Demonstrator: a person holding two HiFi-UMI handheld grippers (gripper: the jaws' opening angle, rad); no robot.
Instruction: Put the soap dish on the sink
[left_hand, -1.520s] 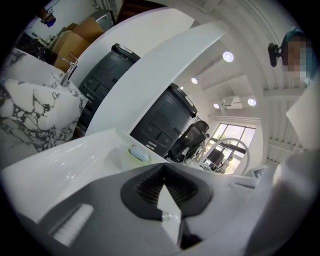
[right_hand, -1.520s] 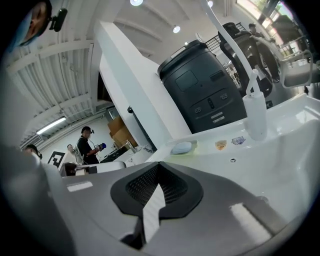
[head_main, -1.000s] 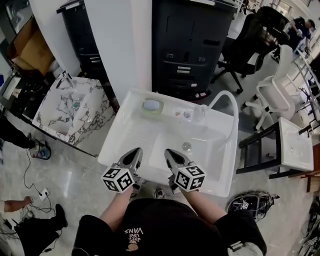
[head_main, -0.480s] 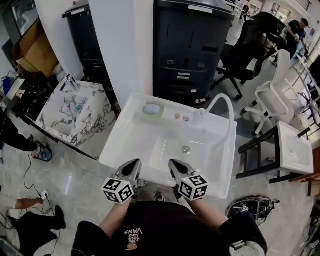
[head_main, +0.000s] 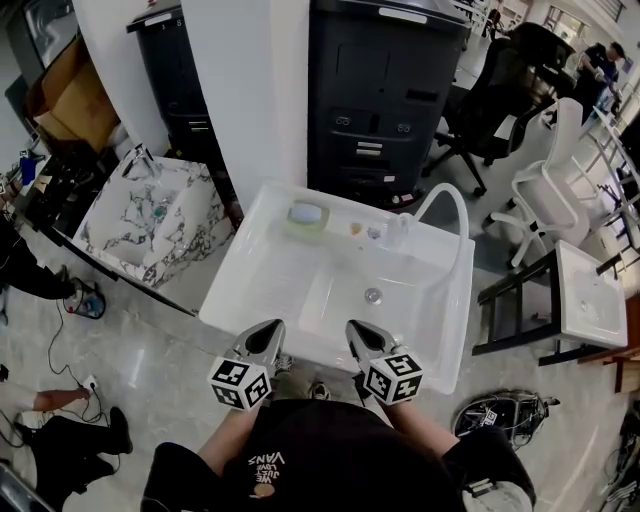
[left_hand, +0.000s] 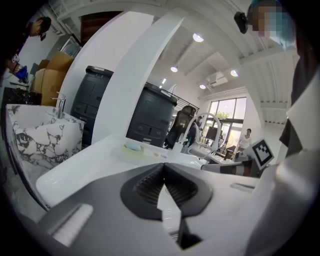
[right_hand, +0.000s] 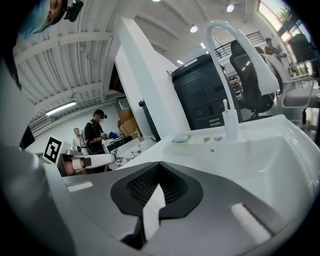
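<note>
Floor: glossy pale grey tiles (head_main: 150, 350).
Wall: a broad white pillar (head_main: 245, 90), with a tall dark cabinet (head_main: 385, 90) just to its right.
Left side: a marble-patterned basin unit (head_main: 150, 220); behind it, what look like cardboard boxes (head_main: 65, 100).
Right side: a black office chair (head_main: 495, 90), a white chair (head_main: 550, 190), and a white basin (head_main: 588, 295) on a black frame.
Light: round ceiling lamps (left_hand: 198, 37); a bright window (left_hand: 227, 112) far off.

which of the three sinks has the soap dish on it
The large white sink straight ahead: the soap dish sits on its back ledge. The marbled sink at left and small white sink at right show none.
</note>
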